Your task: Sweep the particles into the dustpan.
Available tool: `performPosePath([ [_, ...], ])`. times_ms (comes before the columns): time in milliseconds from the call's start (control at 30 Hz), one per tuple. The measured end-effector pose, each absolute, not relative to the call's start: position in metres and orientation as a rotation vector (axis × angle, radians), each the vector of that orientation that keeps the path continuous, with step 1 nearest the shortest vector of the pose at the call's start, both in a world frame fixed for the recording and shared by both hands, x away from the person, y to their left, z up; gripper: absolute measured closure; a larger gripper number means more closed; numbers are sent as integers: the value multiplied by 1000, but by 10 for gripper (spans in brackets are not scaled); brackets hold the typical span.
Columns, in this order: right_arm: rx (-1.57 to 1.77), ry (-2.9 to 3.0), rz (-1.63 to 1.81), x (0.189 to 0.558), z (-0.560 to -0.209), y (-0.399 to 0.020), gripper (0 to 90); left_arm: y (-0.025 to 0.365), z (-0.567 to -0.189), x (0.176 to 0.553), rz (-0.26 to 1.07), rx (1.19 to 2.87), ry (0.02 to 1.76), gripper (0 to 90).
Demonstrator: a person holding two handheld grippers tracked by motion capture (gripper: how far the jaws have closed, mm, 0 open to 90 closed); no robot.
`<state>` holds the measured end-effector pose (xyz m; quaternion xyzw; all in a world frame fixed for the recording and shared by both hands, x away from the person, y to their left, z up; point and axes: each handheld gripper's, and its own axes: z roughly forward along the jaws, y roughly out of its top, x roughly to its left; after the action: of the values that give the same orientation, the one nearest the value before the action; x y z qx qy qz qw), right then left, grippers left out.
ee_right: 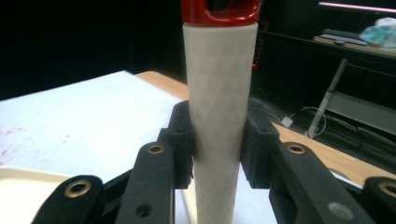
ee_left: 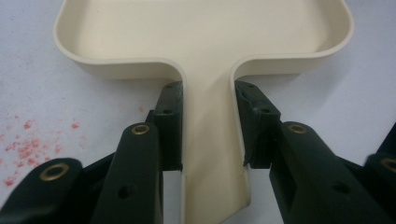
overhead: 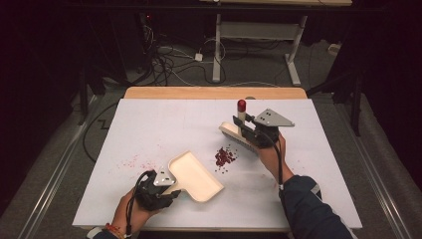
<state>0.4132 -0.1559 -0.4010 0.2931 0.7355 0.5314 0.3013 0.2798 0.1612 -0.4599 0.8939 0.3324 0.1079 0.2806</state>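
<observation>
- My left gripper (overhead: 166, 191) has its fingers (ee_left: 169, 126) closed on the flat handle of the cream dustpan (overhead: 195, 175), one finger on each edge of the handle, just behind where it widens into the tray.
- My right gripper (overhead: 249, 130) has its fingers (ee_right: 182, 140) clamped on the pale handle of the brush (overhead: 241, 130), below its red cap (ee_right: 219, 11); the handle stands upright between them.
- The pile of dark red crumbs (overhead: 225, 157) lies on the white surface (overhead: 149, 124) between the two sets of fingers, just ahead of the dustpan's open lip and just beside the brush head.
- I judge the dustpan to be light, stiff plastic, smooth enough to slip; the handle is the right place to hold it, as the fingers already do, so the lip can lie flat.
- The brush handle looks rigid with a faint texture, so I expect it to grip well; the bristles should give softly.
- The crumbs look tiny, loose and easy to scatter, so I would sweep gently.
- A faint pinkish smear (ee_left: 28, 144) sits to the left of my left fingers; I cannot tell if it is dust or a stain.
- The bristle side of the brush head is too small and shadowed in the high view to make out, and I cannot tell if it touches the surface.
</observation>
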Motion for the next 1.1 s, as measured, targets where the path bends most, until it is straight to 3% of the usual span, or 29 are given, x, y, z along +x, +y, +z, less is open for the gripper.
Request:
performPosePath([
  [1100,706,2056,1478,350,-405,-109,676,125,-466,292,298,2389,947,637],
])
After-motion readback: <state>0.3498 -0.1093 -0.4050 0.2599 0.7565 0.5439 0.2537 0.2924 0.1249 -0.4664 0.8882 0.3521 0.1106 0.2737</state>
